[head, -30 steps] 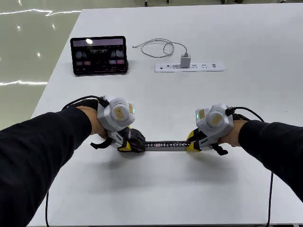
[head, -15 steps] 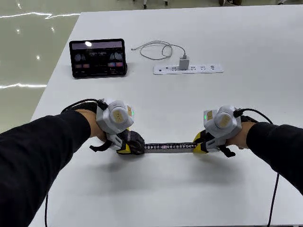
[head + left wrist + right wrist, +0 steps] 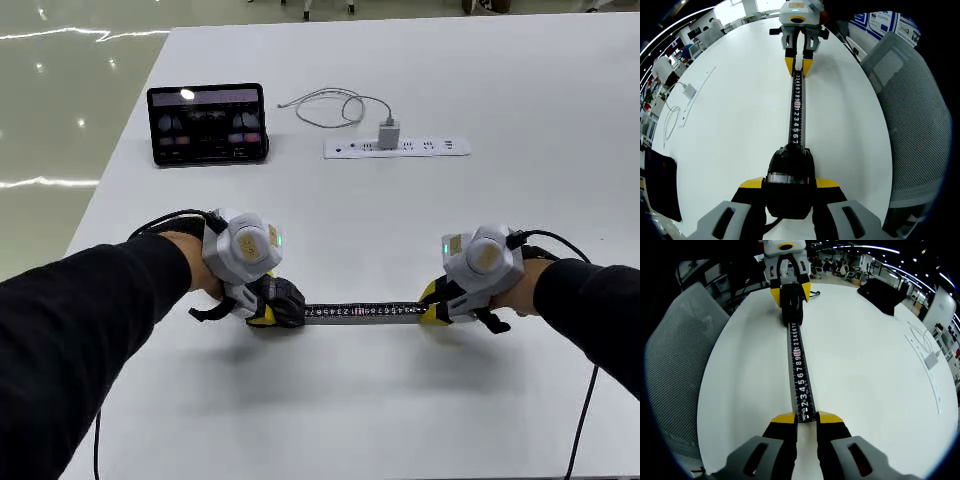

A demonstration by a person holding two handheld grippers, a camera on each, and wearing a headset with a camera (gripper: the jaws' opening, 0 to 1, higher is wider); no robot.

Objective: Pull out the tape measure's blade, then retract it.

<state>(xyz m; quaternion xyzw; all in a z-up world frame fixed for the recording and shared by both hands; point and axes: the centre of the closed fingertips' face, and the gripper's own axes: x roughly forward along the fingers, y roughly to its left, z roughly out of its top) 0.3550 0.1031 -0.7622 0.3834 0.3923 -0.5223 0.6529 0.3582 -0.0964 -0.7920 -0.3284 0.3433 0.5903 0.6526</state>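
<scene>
The black tape measure case (image 3: pixel 283 300) sits low over the white table, clamped by my left gripper (image 3: pixel 268 309); in the left gripper view the case (image 3: pixel 790 180) stands between the yellow-tipped jaws. Its dark numbered blade (image 3: pixel 365 311) runs right to my right gripper (image 3: pixel 434 308), which is shut on the blade's end. In the right gripper view the blade (image 3: pixel 799 375) stretches from the jaws out to the case (image 3: pixel 791 302). The left gripper view has the blade (image 3: pixel 796 107) reaching away to the right gripper (image 3: pixel 799 65).
A tablet (image 3: pixel 207 122) lies at the far left of the table. A white power strip (image 3: pixel 397 147) with a plugged charger (image 3: pixel 389 131) and coiled cable (image 3: pixel 328 104) lies behind. A grey mesh chair (image 3: pixel 915 120) stands at the table's near edge.
My right gripper has moved right with the blade's end, so more blade is out of the case. The left gripper and case have stayed in place.
</scene>
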